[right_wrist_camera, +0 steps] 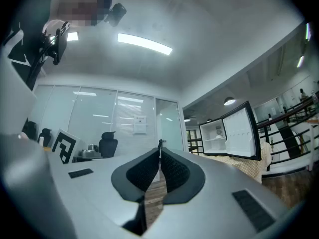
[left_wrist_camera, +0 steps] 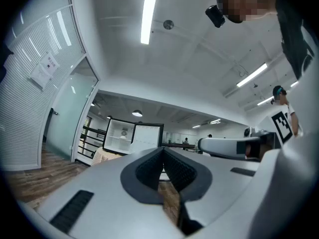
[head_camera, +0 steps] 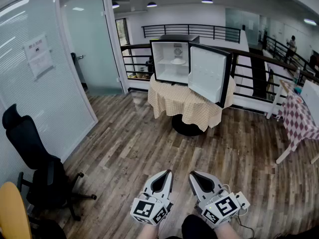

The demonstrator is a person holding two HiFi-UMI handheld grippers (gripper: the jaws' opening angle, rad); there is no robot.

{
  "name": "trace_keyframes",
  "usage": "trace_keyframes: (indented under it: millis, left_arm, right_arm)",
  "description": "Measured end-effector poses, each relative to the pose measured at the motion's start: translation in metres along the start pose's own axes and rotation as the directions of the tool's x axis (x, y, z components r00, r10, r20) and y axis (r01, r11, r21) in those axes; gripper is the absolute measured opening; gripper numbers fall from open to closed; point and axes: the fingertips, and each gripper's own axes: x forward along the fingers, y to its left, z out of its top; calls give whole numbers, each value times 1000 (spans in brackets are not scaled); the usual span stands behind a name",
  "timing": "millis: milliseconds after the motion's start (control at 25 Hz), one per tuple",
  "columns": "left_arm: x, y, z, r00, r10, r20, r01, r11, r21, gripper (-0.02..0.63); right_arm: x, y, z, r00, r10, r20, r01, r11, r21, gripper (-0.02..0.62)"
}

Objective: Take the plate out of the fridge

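Note:
A small black fridge [head_camera: 172,59] stands on a round table with a checked cloth [head_camera: 184,103], far across the room, its door [head_camera: 209,73] swung open to the right. A white plate [head_camera: 178,61] lies on the shelf inside. Both grippers are low in the head view, far from the fridge. My left gripper [head_camera: 168,173] and right gripper [head_camera: 192,174] point forward, both shut with nothing between the pads. The left gripper view shows its jaws [left_wrist_camera: 162,150] closed and the fridge [left_wrist_camera: 122,133] small in the distance. In the right gripper view the gripper [right_wrist_camera: 160,149] is closed, with the fridge [right_wrist_camera: 219,133] at the right.
A black office chair [head_camera: 35,168] and a yellow seat [head_camera: 12,208] stand at the left by a glass wall [head_camera: 45,73]. A table with a red checked cloth [head_camera: 299,118] is at the right. A black railing [head_camera: 259,68] runs behind the fridge. Wooden floor [head_camera: 129,143] lies between me and the table.

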Motion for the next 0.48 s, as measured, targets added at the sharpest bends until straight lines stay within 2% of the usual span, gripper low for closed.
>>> trace_keyframes:
  millis: [280, 480]
  left_arm:
    - [25, 30, -7, 1000, 10, 8, -9, 1000, -10, 8]
    - [49, 65, -16, 1000, 22, -21, -21, 1000, 11, 9]
  right_arm:
    - [37, -21, -17, 1000, 19, -18, -19, 1000, 4, 38]
    - [80, -42, -28, 1000, 17, -12, -16, 1000, 17, 38]
